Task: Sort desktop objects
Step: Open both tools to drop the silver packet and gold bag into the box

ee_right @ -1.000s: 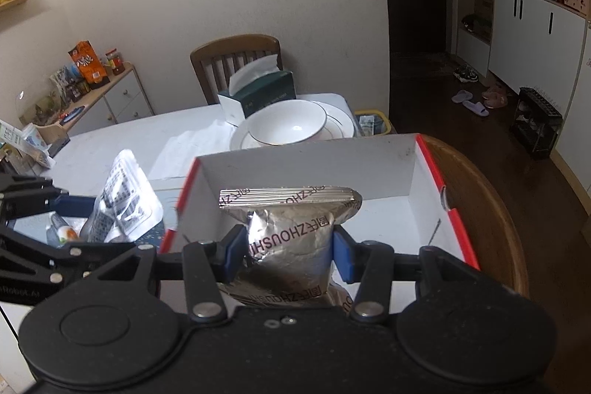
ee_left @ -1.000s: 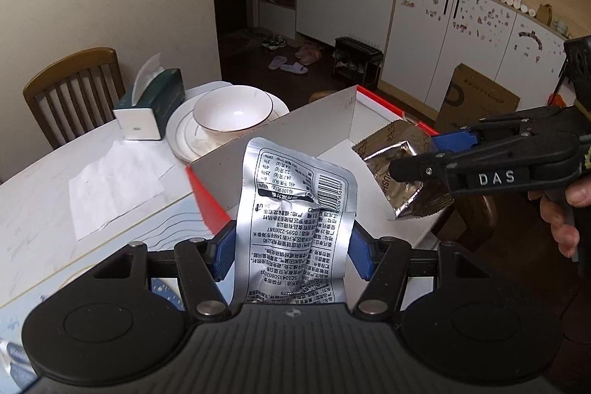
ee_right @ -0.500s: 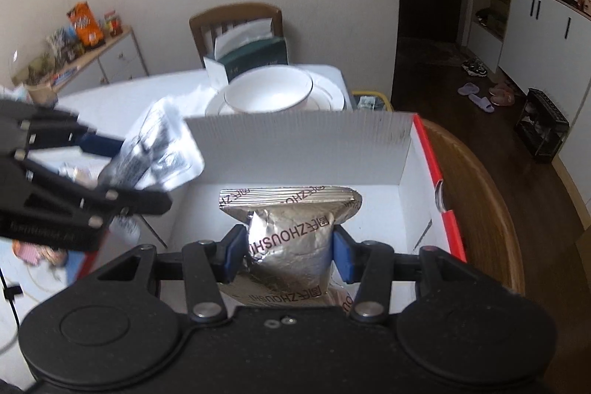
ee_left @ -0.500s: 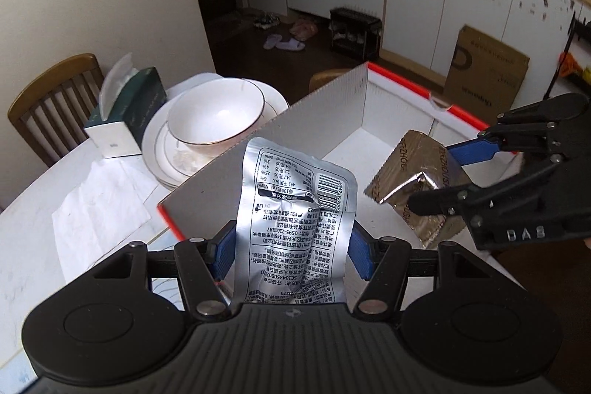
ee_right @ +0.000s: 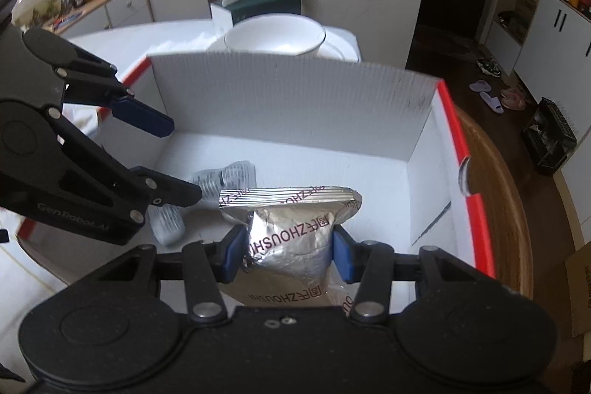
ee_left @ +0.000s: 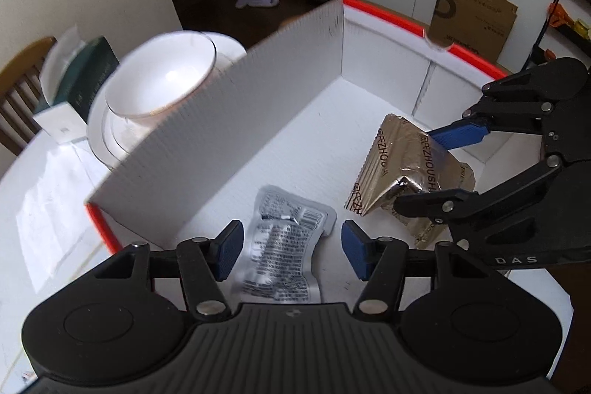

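A: My left gripper (ee_left: 291,252) has its fingers apart; they had just been narrowing, yet the silver sachet (ee_left: 284,257) lies loose between them on the floor of the white corrugated box (ee_left: 258,120).

B: And the right?

A: My right gripper (ee_right: 290,255) is clamped on the crinkled gold foil packet (ee_right: 291,239), low in the box. That slick foil could slip, or I'd crush the contents.

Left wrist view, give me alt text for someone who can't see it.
The left gripper hangs open over a silver packet lying in a white cardboard box. Beside it, the right gripper holds a gold foil pouch inside the box.
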